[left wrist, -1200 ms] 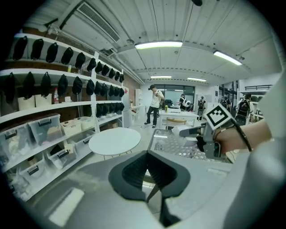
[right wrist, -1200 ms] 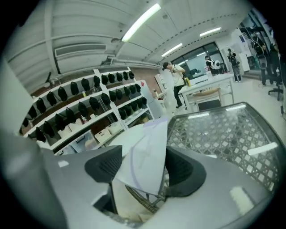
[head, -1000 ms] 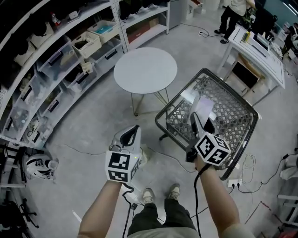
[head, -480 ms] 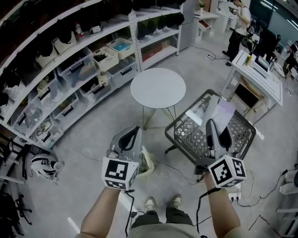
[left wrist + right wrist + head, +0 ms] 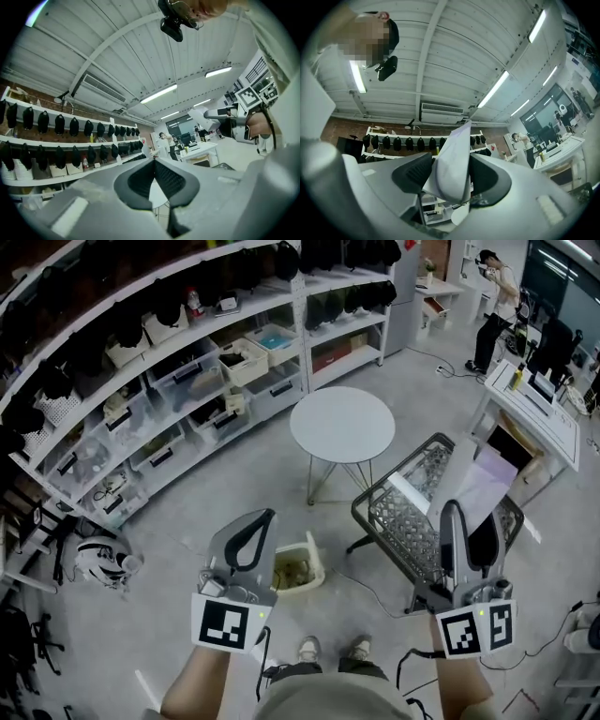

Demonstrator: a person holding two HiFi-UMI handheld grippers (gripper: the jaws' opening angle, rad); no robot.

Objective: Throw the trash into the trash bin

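White paper (image 5: 478, 486), one folded sheet, is clamped in your right tool (image 5: 467, 526); your left tool (image 5: 255, 521) is closed on nothing, and the one beige trash bin (image 5: 319, 564) stands on the floor (image 5: 178, 507) between them.

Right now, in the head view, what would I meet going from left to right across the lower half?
White object on the floor → left gripper → bin → right gripper, shut on paper. The cart overlaps the right gripper, so I leave it out.
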